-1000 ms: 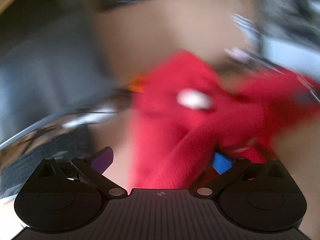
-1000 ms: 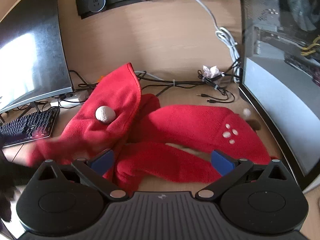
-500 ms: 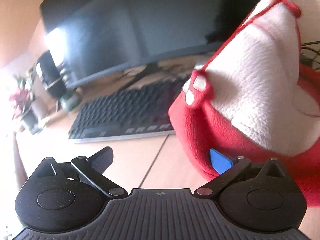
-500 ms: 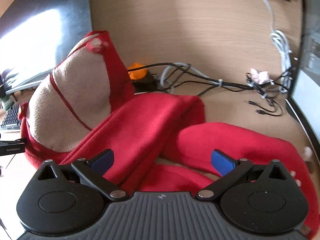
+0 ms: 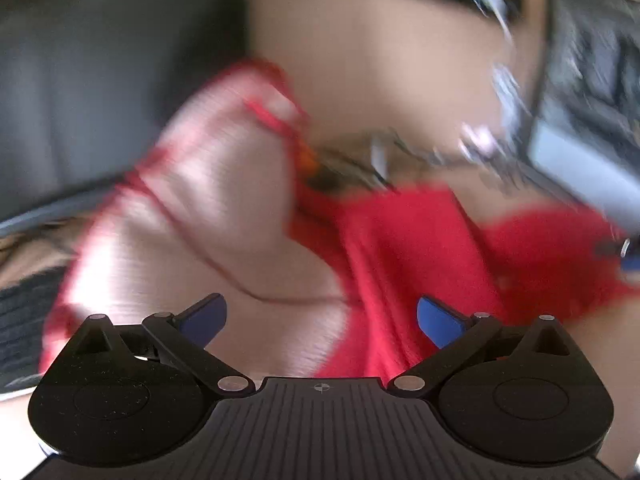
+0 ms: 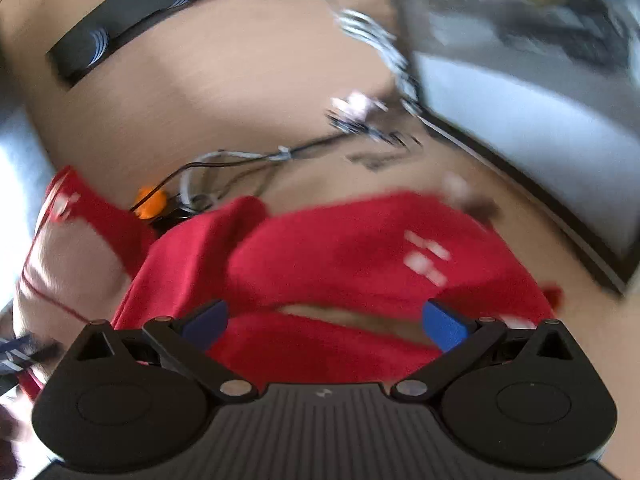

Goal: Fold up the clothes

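A red fleece garment (image 6: 360, 248) with a cream lining lies bunched on the wooden desk (image 6: 224, 96). In the left wrist view the cream lining (image 5: 192, 216) faces me on the left and the red outer side (image 5: 420, 248) lies to the right. My left gripper (image 5: 320, 320) is open just above the garment, holding nothing. My right gripper (image 6: 324, 322) is open over the near red folds, holding nothing. Both views are motion-blurred.
A dark monitor (image 5: 100, 100) and a keyboard (image 5: 24, 312) stand at the left. Cables (image 6: 248, 160) and an orange object (image 6: 150, 200) lie behind the garment. A power strip (image 6: 132, 24) is on the back wall. A computer case (image 6: 520, 80) stands at the right.
My left gripper swung right, from facing the keyboard and monitor to facing the garment. My right gripper view shifted right and tilted. The garment's cream lining stays turned outward on the left.
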### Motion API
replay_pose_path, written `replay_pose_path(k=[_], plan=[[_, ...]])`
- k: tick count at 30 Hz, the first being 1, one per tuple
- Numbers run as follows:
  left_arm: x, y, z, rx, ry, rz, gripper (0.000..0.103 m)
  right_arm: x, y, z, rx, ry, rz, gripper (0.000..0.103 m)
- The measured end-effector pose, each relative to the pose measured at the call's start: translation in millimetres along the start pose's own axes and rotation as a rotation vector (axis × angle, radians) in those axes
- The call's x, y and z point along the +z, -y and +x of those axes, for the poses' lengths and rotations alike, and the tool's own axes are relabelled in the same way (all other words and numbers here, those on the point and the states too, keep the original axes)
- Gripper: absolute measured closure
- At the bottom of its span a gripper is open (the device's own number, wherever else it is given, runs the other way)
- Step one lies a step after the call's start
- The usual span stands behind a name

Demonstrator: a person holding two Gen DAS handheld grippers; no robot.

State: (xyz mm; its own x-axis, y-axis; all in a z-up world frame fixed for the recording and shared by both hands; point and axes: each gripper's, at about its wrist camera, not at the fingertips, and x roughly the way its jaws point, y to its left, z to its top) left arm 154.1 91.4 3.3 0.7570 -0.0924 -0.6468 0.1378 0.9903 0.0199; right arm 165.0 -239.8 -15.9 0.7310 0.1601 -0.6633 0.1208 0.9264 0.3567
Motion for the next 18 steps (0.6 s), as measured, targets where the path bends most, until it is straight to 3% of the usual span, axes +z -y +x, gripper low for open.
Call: replay_pose_path(k=[3, 6, 12, 18], plan=[[-5.6, -16.0, 41.0, -0.06, -0.135, -0.047, 0.0, -2.8, 30.8, 4.9, -0.02, -0.044, 0.095, 0.0], [-11.1, -31.7, 55.8, -0.148, -0.211, -0.145, 0.0, 9.2, 40.4, 10.5, -0.069, -0.017, 0.072, 0.0], [-23.9, -23.8, 50.2, -0.198, -0.27, -0.177, 0.0, 62.1, 5.1, 21.1, -0.087, 0.133, -0.183, 0.0], [-36.3, 35.2, 23.1, -0.249, -0.356, -0.251, 0.0, 106.1, -44.5, 43.0, -0.02, 0.247, -0.416, 0.0]])
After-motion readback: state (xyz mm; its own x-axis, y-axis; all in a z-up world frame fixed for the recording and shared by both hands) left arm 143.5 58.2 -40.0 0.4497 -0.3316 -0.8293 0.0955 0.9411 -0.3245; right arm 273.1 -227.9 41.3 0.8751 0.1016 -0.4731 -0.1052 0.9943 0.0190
